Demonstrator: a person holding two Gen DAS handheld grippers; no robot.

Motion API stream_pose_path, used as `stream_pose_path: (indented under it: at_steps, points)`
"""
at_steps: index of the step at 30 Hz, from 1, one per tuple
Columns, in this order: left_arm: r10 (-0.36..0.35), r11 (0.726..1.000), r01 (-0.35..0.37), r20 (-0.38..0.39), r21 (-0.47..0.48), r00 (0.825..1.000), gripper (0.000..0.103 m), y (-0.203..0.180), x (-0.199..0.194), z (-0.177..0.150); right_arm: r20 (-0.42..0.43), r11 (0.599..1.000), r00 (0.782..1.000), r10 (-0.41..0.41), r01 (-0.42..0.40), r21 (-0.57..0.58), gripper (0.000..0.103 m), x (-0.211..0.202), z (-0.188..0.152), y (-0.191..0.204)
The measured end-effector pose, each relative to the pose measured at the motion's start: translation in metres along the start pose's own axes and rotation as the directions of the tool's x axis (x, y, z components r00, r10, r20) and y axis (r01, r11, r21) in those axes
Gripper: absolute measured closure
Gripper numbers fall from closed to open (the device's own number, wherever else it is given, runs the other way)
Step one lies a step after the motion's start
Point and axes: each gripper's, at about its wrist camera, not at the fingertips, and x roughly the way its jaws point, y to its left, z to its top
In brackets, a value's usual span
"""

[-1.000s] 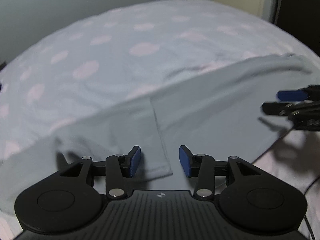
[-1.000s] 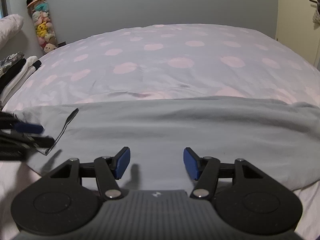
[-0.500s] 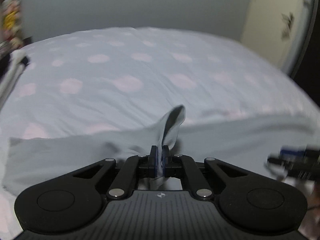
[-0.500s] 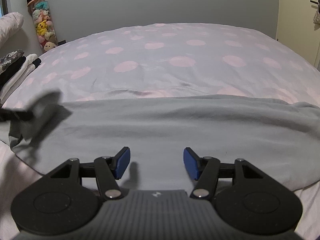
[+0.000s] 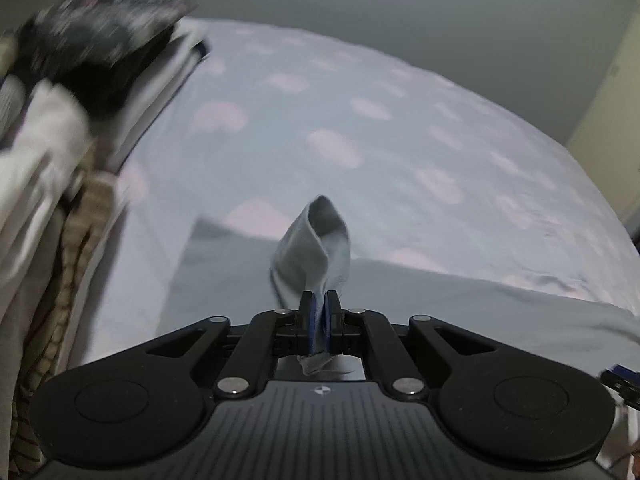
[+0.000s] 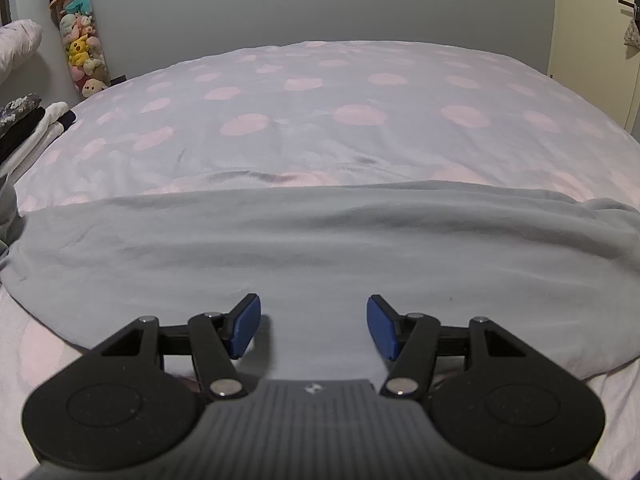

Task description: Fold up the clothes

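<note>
The grey garment [image 6: 320,248] lies spread across the bed [image 6: 320,100], not yet visibly folded. The left gripper [image 5: 319,320] pinches its lifted edge, its jaws opening slightly; the right gripper [image 6: 314,326] hangs open over it, so most folding seems left.

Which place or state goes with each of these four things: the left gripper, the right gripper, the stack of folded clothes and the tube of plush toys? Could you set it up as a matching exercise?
Things:
1. left gripper
2. right gripper
3. stack of folded clothes
4. tube of plush toys

Descriptions:
A. stands against the wall at the bed's far left corner
B. pinches a fold of the grey garment
C. jaws apart over the flat garment
D. piled at the bed's left edge

Pairs: 1-B, 2-C, 3-D, 4-A
</note>
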Motion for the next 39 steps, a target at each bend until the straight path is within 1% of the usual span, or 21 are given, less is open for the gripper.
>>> stream_pose_path:
  at_steps: [1, 4, 5, 7, 10, 13, 14, 15, 16, 17, 18, 20, 22, 25, 28, 30, 32, 35, 37, 38, 39]
  points:
    - [0.006, 1.000, -0.006, -0.002, -0.029, 1.000, 0.092, 0.008, 0.002, -0.001, -0.001, 1.000, 1.000, -0.001, 0.001, -0.003, 0.040, 0.000, 0.000, 0.000]
    - [-0.034, 0.991, 0.033, -0.006, -0.131, 0.999, 0.078, 0.034, 0.004, -0.002, 0.000, 1.000, 1.000, -0.003, 0.003, -0.005, 0.040, 0.001, 0.001, 0.000]
    - [-0.052, 0.985, 0.050, -0.005, -0.166, 0.999, 0.078, 0.042, 0.005, -0.002, 0.001, 1.000, 1.000, -0.004, 0.004, -0.007, 0.040, 0.002, 0.001, 0.000]
    - [-0.095, 0.959, 0.097, 0.020, -0.267, 0.995, 0.077, 0.060, 0.005, -0.004, 0.002, 1.000, 1.000, -0.007, 0.007, -0.011, 0.040, 0.003, 0.000, 0.000]
    - [-0.132, 0.905, 0.151, 0.073, -0.399, 0.988, 0.076, 0.085, 0.004, -0.007, 0.003, 1.000, 1.000, -0.009, 0.009, -0.022, 0.040, 0.004, -0.001, 0.002]
    - [-0.119, 0.905, 0.135, 0.064, -0.404, 0.991, 0.076, 0.088, 0.005, -0.006, 0.004, 0.999, 1.000, -0.010, 0.010, -0.032, 0.040, 0.004, -0.001, 0.003]
    - [-0.112, 0.912, 0.126, 0.057, -0.390, 0.992, 0.076, 0.086, 0.006, -0.005, 0.004, 0.999, 1.000, -0.010, 0.010, -0.034, 0.040, 0.005, -0.002, 0.004]
    - [-0.105, 0.922, 0.116, 0.048, -0.370, 0.993, 0.074, 0.083, 0.007, -0.004, 0.004, 0.999, 1.000, -0.011, 0.011, -0.036, 0.040, 0.006, -0.002, 0.004]
    - [-0.098, 0.925, 0.110, 0.050, -0.363, 0.994, 0.071, 0.081, 0.008, -0.003, 0.004, 0.999, 1.000, -0.012, 0.012, -0.039, 0.040, 0.006, -0.002, 0.005]
    - [-0.092, 0.926, 0.106, 0.056, -0.361, 0.994, 0.070, 0.080, 0.008, -0.002, 0.004, 0.999, 1.000, -0.013, 0.013, -0.043, 0.040, 0.007, -0.003, 0.005]
    - [-0.091, 0.922, 0.112, 0.073, -0.372, 0.993, 0.070, 0.079, 0.006, -0.002, 0.004, 0.999, 1.000, -0.013, 0.013, -0.046, 0.040, 0.007, -0.003, 0.006]
    - [-0.125, 0.896, 0.167, 0.126, -0.412, 0.984, 0.068, 0.084, 0.000, -0.001, 0.005, 0.999, 1.000, -0.010, 0.010, -0.051, 0.040, 0.006, -0.003, 0.006]
    - [-0.156, 0.880, 0.209, 0.157, -0.426, 0.975, 0.054, 0.086, -0.003, 0.002, 0.005, 0.999, 1.000, -0.008, 0.008, -0.053, 0.040, 0.007, -0.003, 0.007]
    - [-0.123, 0.901, 0.171, 0.142, -0.400, 0.982, 0.051, 0.085, 0.001, 0.010, 0.005, 0.998, 1.000, -0.009, 0.009, -0.058, 0.040, 0.008, -0.003, 0.008]
    - [-0.051, 0.927, 0.089, 0.112, -0.365, 0.992, 0.050, 0.083, 0.009, 0.014, 0.006, 0.998, 1.000, -0.009, 0.009, -0.064, 0.040, 0.008, -0.003, 0.009]
    - [-0.019, 0.944, 0.046, 0.085, -0.326, 0.996, 0.050, 0.079, 0.014, 0.015, 0.007, 0.998, 1.000, -0.006, 0.006, -0.064, 0.040, 0.007, -0.003, 0.010]
    - [-0.002, 0.959, 0.023, 0.074, -0.283, 0.997, 0.050, 0.073, 0.019, 0.016, 0.007, 0.998, 1.000, -0.006, 0.007, -0.066, 0.040, 0.008, -0.003, 0.010]
    - [0.014, 0.974, 0.006, 0.086, -0.225, 0.996, 0.054, 0.064, 0.021, 0.018, 0.007, 0.997, 1.000, -0.007, 0.007, -0.073, 0.040, 0.009, -0.003, 0.011]
    - [0.027, 0.981, -0.008, 0.096, -0.194, 0.995, 0.079, 0.058, 0.019, 0.018, 0.007, 0.997, 1.000, -0.007, 0.008, -0.076, 0.040, 0.010, -0.003, 0.012]
    - [0.033, 0.984, -0.014, 0.102, -0.180, 0.994, 0.087, 0.055, 0.017, 0.018, 0.007, 0.997, 1.000, -0.007, 0.007, -0.077, 0.040, 0.010, -0.003, 0.012]
    - [0.038, 0.986, -0.020, 0.108, -0.165, 0.993, 0.100, 0.052, 0.014, 0.019, 0.007, 0.997, 1.000, -0.007, 0.007, -0.078, 0.040, 0.010, -0.003, 0.012]
